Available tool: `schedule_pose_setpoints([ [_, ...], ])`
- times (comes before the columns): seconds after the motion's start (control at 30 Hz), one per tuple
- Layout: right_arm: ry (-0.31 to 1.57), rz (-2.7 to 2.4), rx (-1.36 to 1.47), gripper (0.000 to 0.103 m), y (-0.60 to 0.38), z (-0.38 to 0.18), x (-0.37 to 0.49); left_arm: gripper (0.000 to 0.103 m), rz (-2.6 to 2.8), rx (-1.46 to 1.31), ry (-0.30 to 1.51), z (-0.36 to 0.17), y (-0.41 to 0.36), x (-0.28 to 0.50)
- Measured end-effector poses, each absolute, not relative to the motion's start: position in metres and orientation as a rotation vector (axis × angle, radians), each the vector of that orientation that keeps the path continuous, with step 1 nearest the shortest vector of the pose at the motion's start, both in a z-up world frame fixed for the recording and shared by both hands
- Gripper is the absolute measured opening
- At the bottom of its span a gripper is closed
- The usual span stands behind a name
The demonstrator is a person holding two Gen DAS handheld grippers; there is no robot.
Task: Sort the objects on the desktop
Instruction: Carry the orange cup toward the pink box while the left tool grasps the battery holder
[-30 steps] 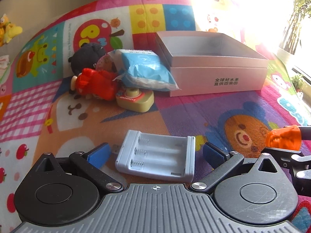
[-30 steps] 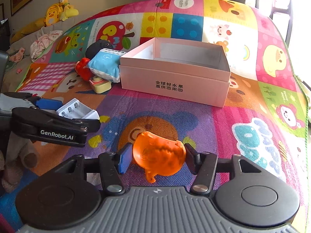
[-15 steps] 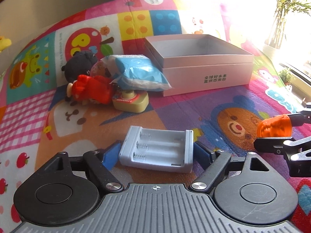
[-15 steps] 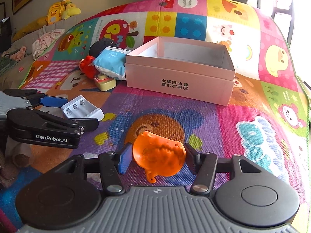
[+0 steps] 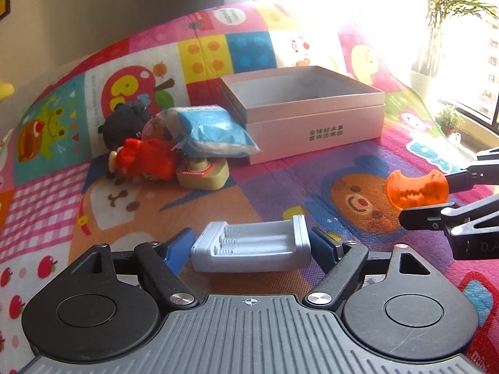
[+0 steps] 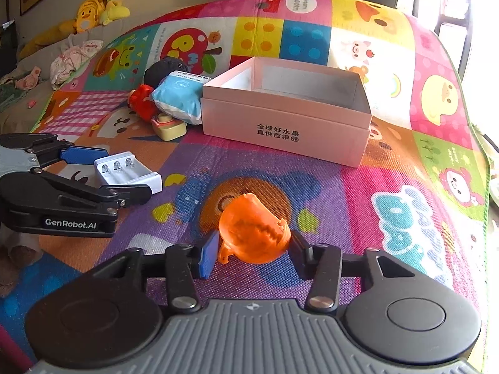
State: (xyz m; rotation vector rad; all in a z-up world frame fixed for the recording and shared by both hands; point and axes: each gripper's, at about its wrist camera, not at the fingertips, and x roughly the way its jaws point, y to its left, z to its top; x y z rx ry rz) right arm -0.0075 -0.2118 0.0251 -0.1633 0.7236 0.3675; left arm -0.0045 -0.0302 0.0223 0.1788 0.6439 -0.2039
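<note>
My left gripper (image 5: 251,244) is shut on a white battery charger (image 5: 252,246) and holds it just above the colourful mat; it also shows in the right wrist view (image 6: 128,171). My right gripper (image 6: 251,251) is shut on an orange plastic toy (image 6: 252,233), seen at the right of the left wrist view (image 5: 416,188). An open pink box (image 6: 280,124) stands ahead on the mat, empty inside. It also shows in the left wrist view (image 5: 312,115).
Left of the box lies a pile: a blue tissue pack (image 5: 212,134), a red doll (image 5: 146,155), a black plush (image 5: 124,124) and a beige toy (image 5: 202,173). Yellow plush toys (image 6: 90,12) sit on a sofa at far left. A window is at right.
Both grippers have lifted with their objects. The left gripper closed on the charger and raised it. The orange toy has tilted in the right gripper.
</note>
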Motion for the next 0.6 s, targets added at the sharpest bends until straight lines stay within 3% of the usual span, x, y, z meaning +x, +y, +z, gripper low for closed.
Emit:
schedule_pose_setpoints([
  [0.3, 0.564, 0.377, -0.131, 0.048, -0.231, 0.088, -0.010, 0.084, -0.241, 0.213, 0.430, 0.086, -0.039, -0.001],
  [0.6, 0.418, 0.336, -0.075, 0.048, -0.250, 0.136, -0.005, 0.084, -0.279, 0.233, 0.306, 0.105, -0.088, 0.095],
])
